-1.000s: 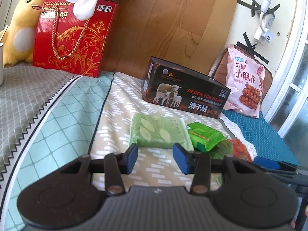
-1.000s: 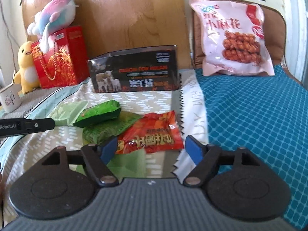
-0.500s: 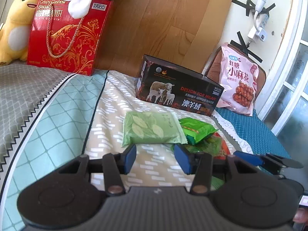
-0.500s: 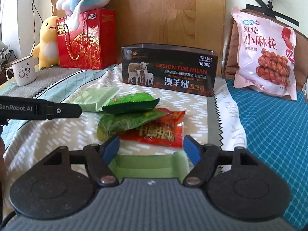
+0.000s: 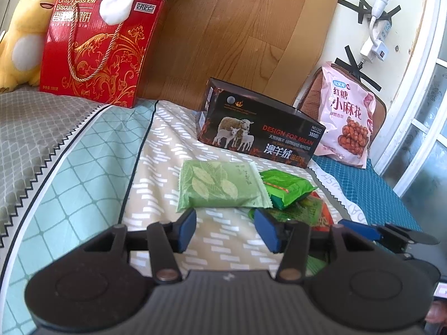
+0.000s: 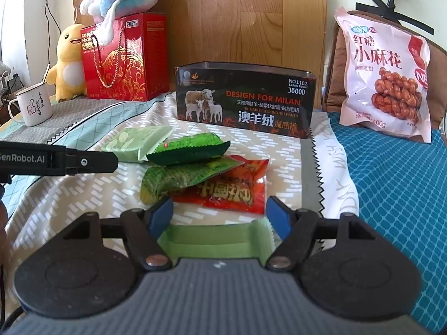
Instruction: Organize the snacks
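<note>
Several snack packets lie in a loose pile on the bedspread. A pale green leaf-print packet [image 5: 220, 185] [image 6: 137, 143] is leftmost. A bright green packet [image 5: 287, 187] [image 6: 187, 152] rests on a darker green packet [image 6: 181, 180], which overlaps a red packet [image 6: 232, 189]. My left gripper [image 5: 225, 230] is open and empty, just short of the pale green packet. My right gripper [image 6: 219, 216] is open and empty, just short of the red packet. A light green strip [image 6: 212, 237] lies under the right gripper.
An open black box [image 5: 259, 131] [image 6: 243, 99] with a sheep picture stands behind the pile. A pink snack bag [image 6: 382, 83] leans at the back right. A red gift box [image 5: 97, 50], plush toys [image 6: 68, 61] and a white mug [image 6: 33, 106] stand at the back left.
Both grippers have shifted slightly, and their views of the pile changed a little. The right view rose and levelled over the second. The packets have not moved.
</note>
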